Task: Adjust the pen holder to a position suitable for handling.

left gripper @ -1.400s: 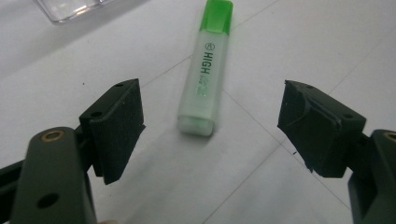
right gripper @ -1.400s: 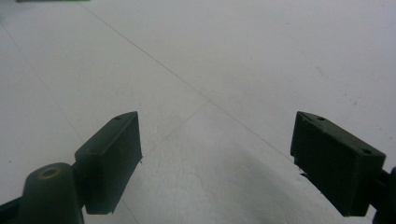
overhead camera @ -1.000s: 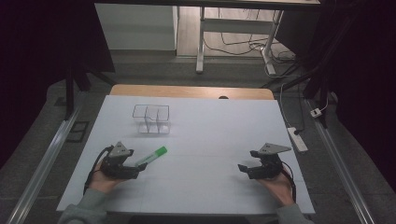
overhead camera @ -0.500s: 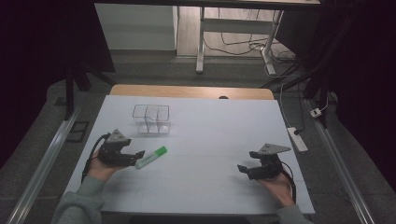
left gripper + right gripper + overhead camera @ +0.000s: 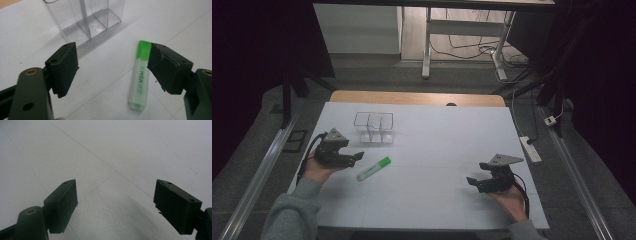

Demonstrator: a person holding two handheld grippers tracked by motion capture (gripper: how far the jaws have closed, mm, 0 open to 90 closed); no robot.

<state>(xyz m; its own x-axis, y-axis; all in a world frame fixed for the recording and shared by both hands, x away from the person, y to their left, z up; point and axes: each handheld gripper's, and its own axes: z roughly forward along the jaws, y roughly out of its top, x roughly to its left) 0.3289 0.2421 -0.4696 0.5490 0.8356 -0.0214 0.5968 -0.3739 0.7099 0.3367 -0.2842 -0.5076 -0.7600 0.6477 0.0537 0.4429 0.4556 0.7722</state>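
Observation:
A green highlighter (image 5: 373, 168) lies flat on the white table sheet (image 5: 437, 145), its cap toward the far right. My left gripper (image 5: 357, 156) is open just left of it; in the left gripper view the highlighter (image 5: 140, 77) lies beside the inner face of the right jaw, with nothing between the jaws (image 5: 113, 70). A clear plastic divided box (image 5: 373, 127) stands behind it, seen close as the box (image 5: 87, 17). My right gripper (image 5: 472, 181) hovers open at the front right, over bare sheet (image 5: 115, 202).
The table's wooden back edge (image 5: 417, 97) runs behind the sheet. A power strip (image 5: 529, 148) lies at the right edge. Metal rails flank both sides. A desk frame and cables stand beyond on the floor.
My left gripper has moved away from the person and slightly left, letting the highlighter lie free on the sheet. The right gripper has stayed put.

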